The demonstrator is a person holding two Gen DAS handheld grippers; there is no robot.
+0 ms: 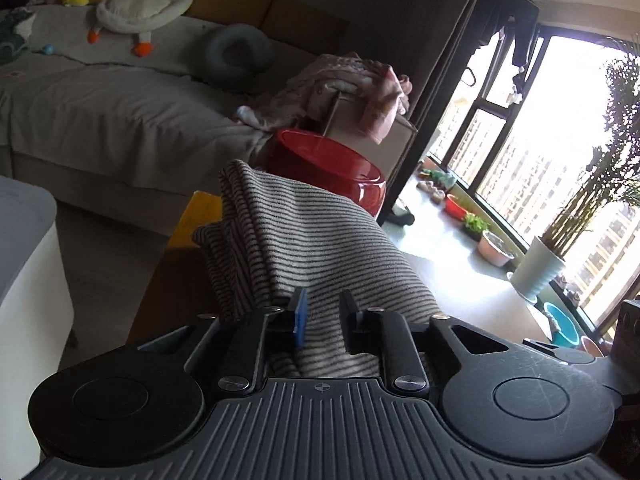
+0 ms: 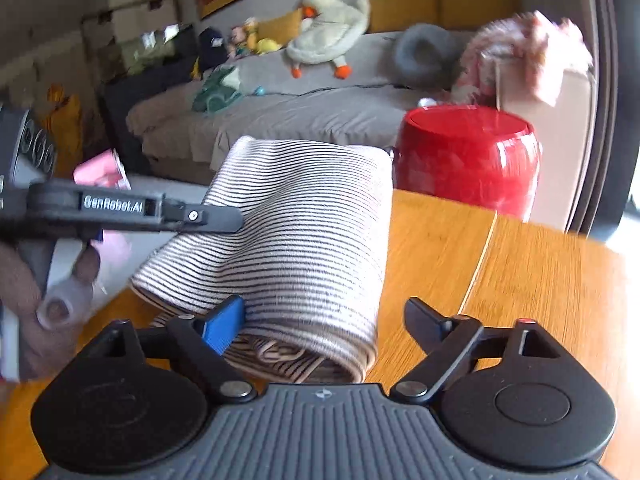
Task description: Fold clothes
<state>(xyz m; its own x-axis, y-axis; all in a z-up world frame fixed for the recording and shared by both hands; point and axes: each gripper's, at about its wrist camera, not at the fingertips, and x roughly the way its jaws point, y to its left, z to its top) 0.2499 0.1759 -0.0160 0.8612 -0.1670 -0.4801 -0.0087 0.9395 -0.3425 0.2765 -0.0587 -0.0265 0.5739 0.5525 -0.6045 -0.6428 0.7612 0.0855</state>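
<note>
A folded grey-and-white striped garment (image 2: 312, 220) lies on the wooden table (image 2: 500, 280), its rolled edge towards the right wrist camera. My right gripper (image 2: 324, 320) stands wide open at that near edge, the blue-padded finger (image 2: 224, 322) touching the cloth and the other finger over bare wood. My left gripper (image 2: 236, 220) comes in from the left, held by a person's hand (image 2: 24, 280), and pinches the garment's left side. In the left wrist view the striped garment (image 1: 320, 232) fills the narrow gap of the left gripper (image 1: 323, 316).
A glossy red stool (image 2: 468, 152) stands just beyond the table's far edge. Behind it are a grey sofa (image 2: 280, 112) with a plush goose (image 2: 328, 32) and a box draped with pink clothes (image 2: 520, 44). Potted plants (image 1: 540, 264) line the window.
</note>
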